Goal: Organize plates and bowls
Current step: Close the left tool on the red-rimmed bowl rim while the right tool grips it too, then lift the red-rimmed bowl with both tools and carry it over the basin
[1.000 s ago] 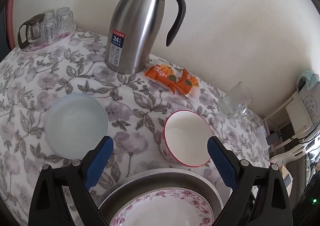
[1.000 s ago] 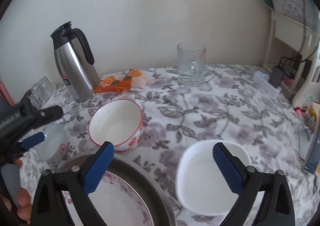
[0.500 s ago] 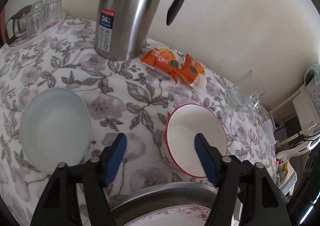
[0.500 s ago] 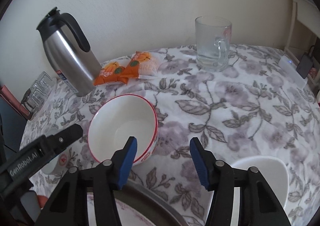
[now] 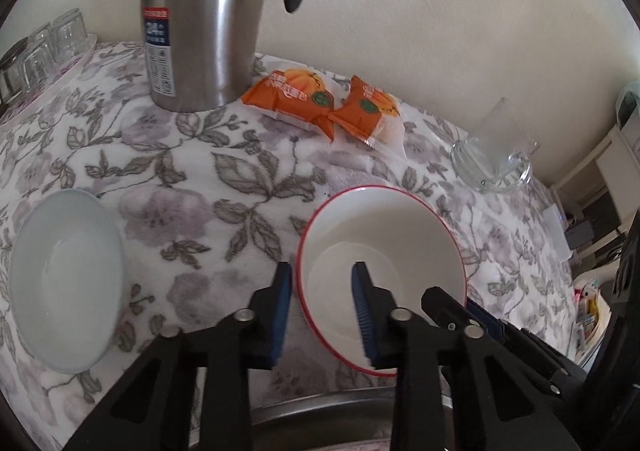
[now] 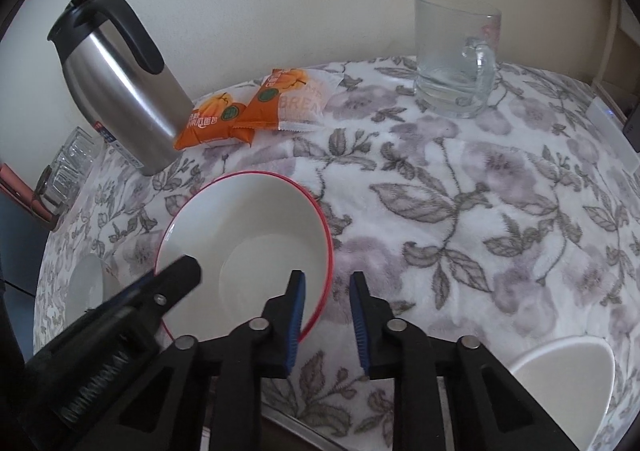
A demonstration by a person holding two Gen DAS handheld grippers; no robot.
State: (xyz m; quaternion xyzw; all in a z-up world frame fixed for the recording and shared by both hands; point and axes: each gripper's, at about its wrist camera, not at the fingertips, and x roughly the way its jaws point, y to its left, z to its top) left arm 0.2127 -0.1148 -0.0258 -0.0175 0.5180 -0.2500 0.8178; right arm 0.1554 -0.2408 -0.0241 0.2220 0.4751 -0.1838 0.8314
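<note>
A white bowl with a red rim (image 5: pixel 384 251) stands on the flowered tablecloth; it also shows in the right wrist view (image 6: pixel 248 235). My left gripper (image 5: pixel 322 311) straddles its left rim, one pad outside and one inside, jaws narrowed but with a gap. My right gripper (image 6: pixel 326 315) straddles its right rim the same way. A pale blue bowl (image 5: pixel 64 283) sits to the left. A white bowl (image 6: pixel 560 383) sits at the lower right. A metal tray's rim (image 5: pixel 320 411) shows just below the grippers.
A steel thermos jug (image 5: pixel 200 19) stands at the back, with two orange snack packs (image 5: pixel 320 99) beside it. A glass mug (image 6: pixel 456 55) stands at the back right. Small glasses (image 5: pixel 36 51) sit at the far left. A wall runs behind the table.
Both grippers have moved forward and down to the red-rimmed bowl, and their jaws have narrowed from wide open to a small gap around its rim.
</note>
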